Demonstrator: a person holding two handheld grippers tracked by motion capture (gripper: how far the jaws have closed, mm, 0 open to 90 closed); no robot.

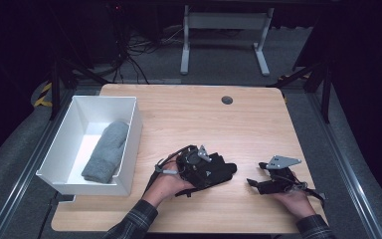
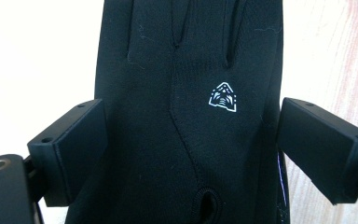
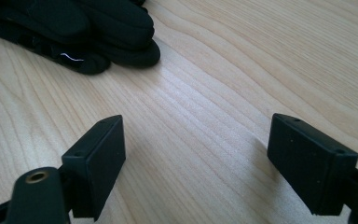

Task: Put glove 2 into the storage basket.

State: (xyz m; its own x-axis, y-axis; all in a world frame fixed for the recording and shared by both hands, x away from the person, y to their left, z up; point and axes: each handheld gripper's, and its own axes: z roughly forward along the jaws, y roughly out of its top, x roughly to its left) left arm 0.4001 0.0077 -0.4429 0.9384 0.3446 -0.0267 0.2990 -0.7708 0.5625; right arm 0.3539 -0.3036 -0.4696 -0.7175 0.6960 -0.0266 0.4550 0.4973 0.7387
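Pale wood grain runs across the table (image 1: 189,119), and near its front edge lies the black glove (image 2: 186,116), flat, fingers pointing away from the left gripper (image 1: 206,167). It is smooth dark fabric with stitched seams and a small white triangular logo (image 2: 223,97) on its back. The left gripper's jaws stand spread on either side of the glove's cuff end; the pads seem just clear of the fabric, though the left edge is too dark to be sure. The right gripper (image 3: 196,163) rests off to the side over bare wood, jaws apart and holding nothing, the glove's fingertips (image 3: 121,51) well ahead of it. Farther left sits a white bin (image 1: 132,144) with a grey glove (image 1: 107,149) inside. If the jaws close shallow, the slick fabric could slip free or bunch and drag across the table.
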